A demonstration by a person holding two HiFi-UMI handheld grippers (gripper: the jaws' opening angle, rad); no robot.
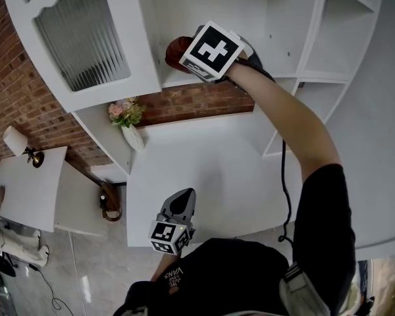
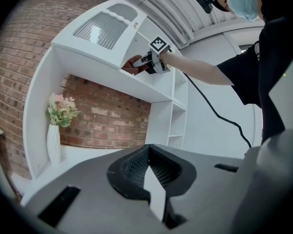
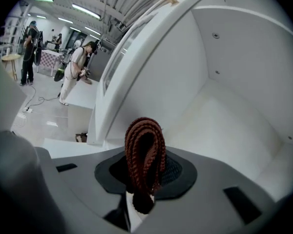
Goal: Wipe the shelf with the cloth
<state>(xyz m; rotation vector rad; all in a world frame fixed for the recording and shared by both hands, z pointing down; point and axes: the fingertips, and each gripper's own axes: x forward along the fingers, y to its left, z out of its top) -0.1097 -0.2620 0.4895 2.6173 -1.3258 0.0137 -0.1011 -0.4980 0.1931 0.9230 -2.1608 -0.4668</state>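
A reddish-brown knitted cloth (image 3: 145,155) stands folded between the jaws of my right gripper (image 3: 144,179), which is shut on it. In the head view that right gripper (image 1: 184,56) reaches up into the white shelf (image 1: 178,79) compartment, with the cloth (image 1: 176,50) at the shelf's front edge. The left gripper view shows the cloth (image 2: 133,65) on the upper shelf (image 2: 136,82) too. My left gripper (image 1: 179,206) hangs low over the white counter (image 1: 204,163); its jaws are shut with nothing between them (image 2: 149,172).
A white vase with pink flowers (image 1: 128,125) stands at the counter's left against the brick wall (image 1: 197,101). A cabinet door with ribbed glass (image 1: 82,35) is left of the shelf. Open cubbies (image 1: 316,78) lie to the right. People stand far off (image 3: 75,69).
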